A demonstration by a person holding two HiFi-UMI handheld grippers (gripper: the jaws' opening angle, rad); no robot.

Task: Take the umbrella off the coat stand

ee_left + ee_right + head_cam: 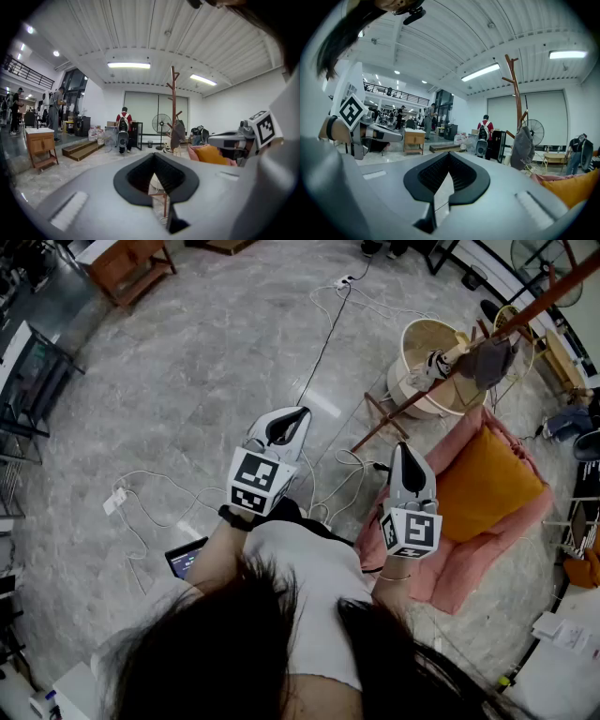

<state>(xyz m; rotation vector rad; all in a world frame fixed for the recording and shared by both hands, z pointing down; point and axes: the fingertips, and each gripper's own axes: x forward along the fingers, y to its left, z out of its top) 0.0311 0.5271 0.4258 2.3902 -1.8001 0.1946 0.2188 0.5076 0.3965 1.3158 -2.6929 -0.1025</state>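
A tall brown wooden coat stand leans across the top right of the head view, and it rises ahead in the left gripper view and the right gripper view. A grey folded umbrella hangs from one of its pegs. My left gripper and right gripper are held side by side in front of my body, well short of the stand. Both point roughly level, with their jaws together and nothing held.
A white round basket stands by the stand's base. Beside it a pink floor seat holds an orange cushion. White cables cross the grey floor. A dark tablet lies near my feet. A person in red and a fan are further off.
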